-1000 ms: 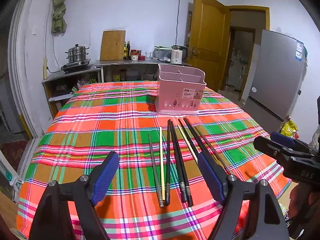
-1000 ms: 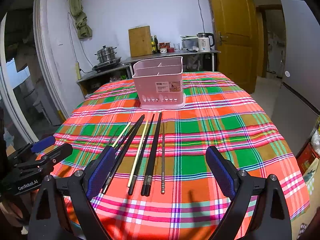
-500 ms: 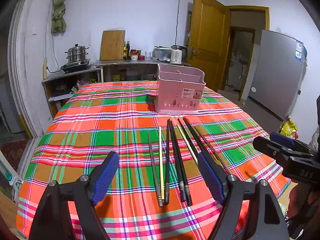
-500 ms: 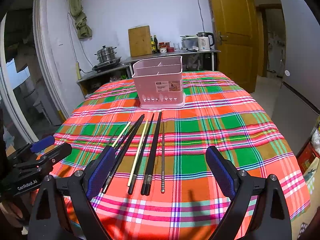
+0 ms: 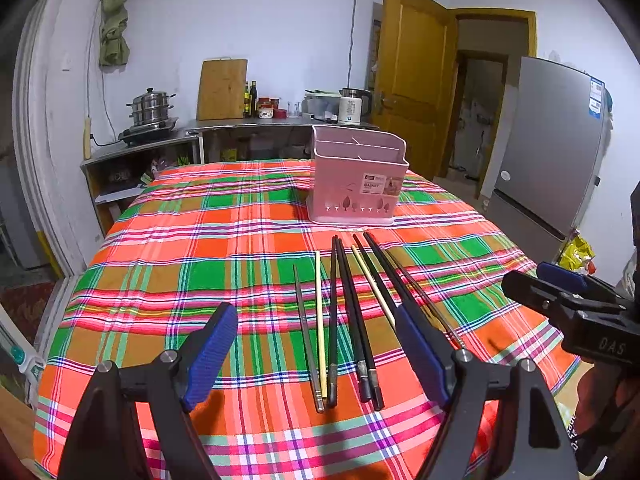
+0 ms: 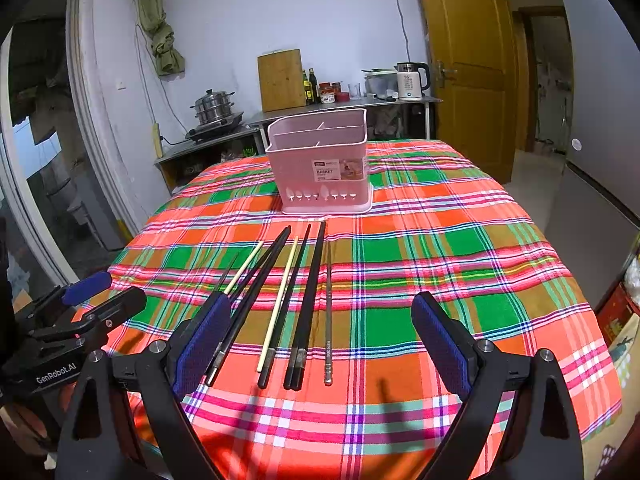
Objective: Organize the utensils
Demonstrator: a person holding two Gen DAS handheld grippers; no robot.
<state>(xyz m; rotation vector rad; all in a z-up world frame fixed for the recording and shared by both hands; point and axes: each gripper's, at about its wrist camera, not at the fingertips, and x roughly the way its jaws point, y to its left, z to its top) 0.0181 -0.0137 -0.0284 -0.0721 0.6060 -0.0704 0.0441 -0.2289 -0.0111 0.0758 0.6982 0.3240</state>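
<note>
Home kitchen, steamer pot on stove, kettle, fridge, plaid-clothed table

Chopsticks before pink holder (left gripper gaping).

Each black claw has blue ribbed pads, silver screws and white lettering.

Bare plaid tablecloth is left on both sides of the chopsticks, which are laid in a fan on the bench. Beyond their tips, the way is blocked by the upright pink utensil basket.
</note>
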